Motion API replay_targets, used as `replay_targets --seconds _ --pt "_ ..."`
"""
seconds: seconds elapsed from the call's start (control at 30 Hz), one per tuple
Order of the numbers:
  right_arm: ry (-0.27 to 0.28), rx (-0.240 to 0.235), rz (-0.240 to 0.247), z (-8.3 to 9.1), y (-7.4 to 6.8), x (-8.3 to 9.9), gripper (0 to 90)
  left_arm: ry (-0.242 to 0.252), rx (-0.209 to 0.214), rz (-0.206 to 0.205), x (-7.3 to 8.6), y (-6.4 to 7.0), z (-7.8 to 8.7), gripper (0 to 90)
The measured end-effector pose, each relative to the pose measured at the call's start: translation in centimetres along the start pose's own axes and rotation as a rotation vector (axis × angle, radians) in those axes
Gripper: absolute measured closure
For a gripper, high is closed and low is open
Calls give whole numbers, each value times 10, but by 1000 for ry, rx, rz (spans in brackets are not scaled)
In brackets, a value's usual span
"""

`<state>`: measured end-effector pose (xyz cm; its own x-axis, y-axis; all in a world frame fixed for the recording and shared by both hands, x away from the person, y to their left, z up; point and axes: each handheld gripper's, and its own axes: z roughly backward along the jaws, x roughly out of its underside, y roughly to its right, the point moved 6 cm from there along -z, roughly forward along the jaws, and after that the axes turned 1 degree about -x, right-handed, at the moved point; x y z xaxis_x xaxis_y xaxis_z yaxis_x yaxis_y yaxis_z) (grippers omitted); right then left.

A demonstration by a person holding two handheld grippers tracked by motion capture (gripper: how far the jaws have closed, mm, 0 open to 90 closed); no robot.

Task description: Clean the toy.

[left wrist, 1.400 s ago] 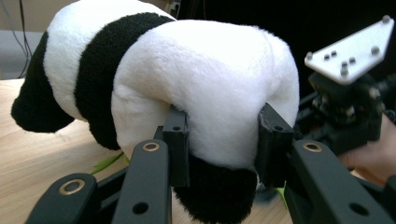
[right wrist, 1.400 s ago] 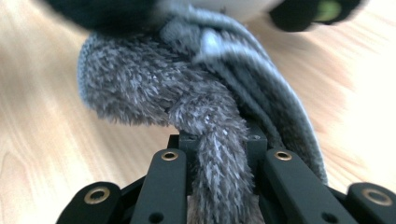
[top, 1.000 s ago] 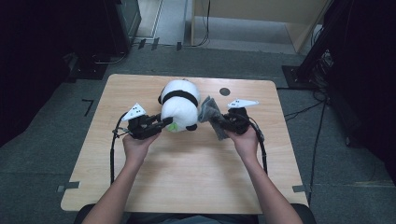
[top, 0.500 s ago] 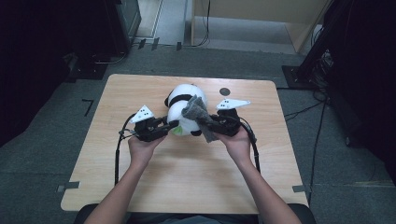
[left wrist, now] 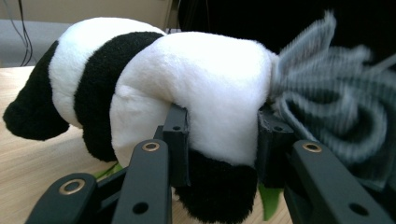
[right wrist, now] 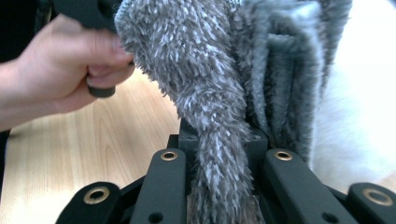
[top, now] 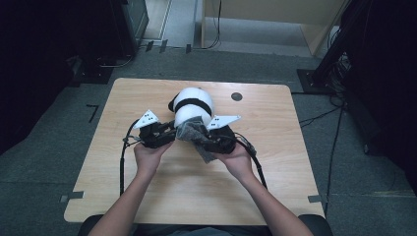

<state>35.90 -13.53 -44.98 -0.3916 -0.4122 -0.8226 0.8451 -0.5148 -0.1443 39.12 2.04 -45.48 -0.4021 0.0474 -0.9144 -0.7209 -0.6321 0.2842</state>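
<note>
A black-and-white plush panda toy (top: pixel 193 104) lies on the light wooden counter (top: pixel 275 162), in its far half and about midway between the left and right edges. The left hand-held gripper (top: pixel 164 135) comes at the toy's near end from the left. In the left gripper view its two black jaws stand partly closed, pressed into the soft white plush (left wrist: pixel 219 98) on either side, so the toy is pinched between them, with a black part of the toy bulging below the pads.

The right hand-held gripper (top: pixel 209 141) lies just to the right of the toy's near end. Its jaws are drawn in tight on a fold of a shaggy grey microfibre cloth (right wrist: pixel 219 93), which rises between them and drapes against the white plush. In the high view the grey cloth (top: pixel 193 133) lies bunched between the two grippers, touching the toy's near end. A small dark round disc (top: pixel 236 96) sits on the counter towards the far right corner, well apart from the toy.
</note>
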Motion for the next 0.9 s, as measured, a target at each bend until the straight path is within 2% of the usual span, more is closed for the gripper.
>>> replay_targets --seconds 0.13,0.2,0.27,0.37,0.5,0.67,0.9 --pt "-30 -34 -9 -10 1 9 773 2 -5 -3 0 -1 1 632" --pt "-59 -36 -3 -15 1 15 773 6 -6 -5 -1 -2 1 632" --pt "-75 -16 26 -20 3 21 773 7 -9 -11 -1 -2 2 632" --pt "-82 2 40 -21 8 25 775 21 -10 -4 -3 -4 4 632" --pt "-144 55 45 -24 18 34 775 38 -3 -2 -4 -5 7 633" --pt "-177 104 -4 -21 39 45 774 50 -3 -11 -6 -8 11 633" --pt "-158 157 -91 -6 65 51 772 43 -36 -31 -5 -16 14 633"
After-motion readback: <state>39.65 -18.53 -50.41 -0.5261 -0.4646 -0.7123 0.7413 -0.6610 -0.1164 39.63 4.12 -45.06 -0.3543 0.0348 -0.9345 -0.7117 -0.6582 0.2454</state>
